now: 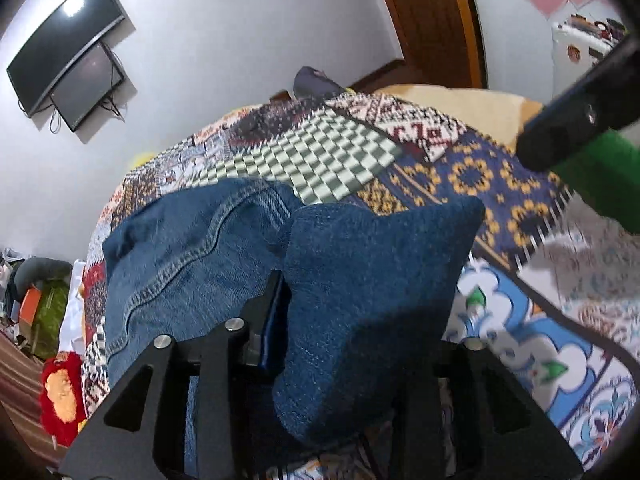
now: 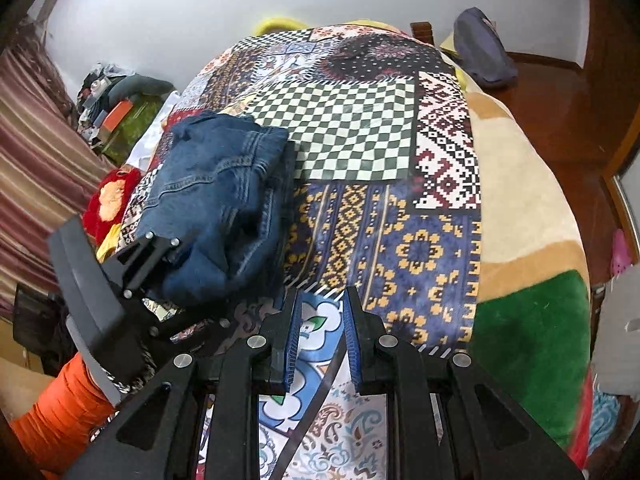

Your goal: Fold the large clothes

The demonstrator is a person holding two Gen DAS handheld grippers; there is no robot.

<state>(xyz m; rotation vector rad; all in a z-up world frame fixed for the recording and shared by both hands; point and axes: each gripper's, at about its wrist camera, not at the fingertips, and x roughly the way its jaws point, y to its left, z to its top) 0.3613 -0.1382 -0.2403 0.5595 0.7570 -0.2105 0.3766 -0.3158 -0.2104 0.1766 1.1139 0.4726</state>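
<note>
The left gripper [image 1: 320, 340] is clamping a thick fold of the blue jeans [image 1: 192, 264], and the denim is bulging up and over its fingers so that only the left-hand pad is showing; the other is buried under cloth. From the right wrist camera the same left gripper [image 2: 160, 256] is sitting at the near end of the jeans [image 2: 224, 192], its black frame pressed into the bundle.

The jeans are lying in a bunched, partly folded heap on the left part of the patchwork bedspread [image 2: 400, 248], with the stitched seams facing up and the far edge reaching the green-and-white checked patch [image 2: 352, 128].

The right gripper [image 2: 320, 336] is hovering over the bedspread just beside the jeans, its jaws standing a narrow way apart with nothing between them, blue ribbed pads [image 2: 291, 344] facing each other over a white-and-blue flower print. It is not touching the denim. In the left wrist camera, part of that right gripper [image 1: 576, 120] is showing as a dark bar at the upper right.

A red and orange plush toy [image 2: 110, 200] is lying off the bed's left edge, near the jeans. A cream and green blanket [image 2: 520, 200] is covering the right side of the bed. Two dark screens [image 1: 68, 52] are hanging on the white wall.
</note>
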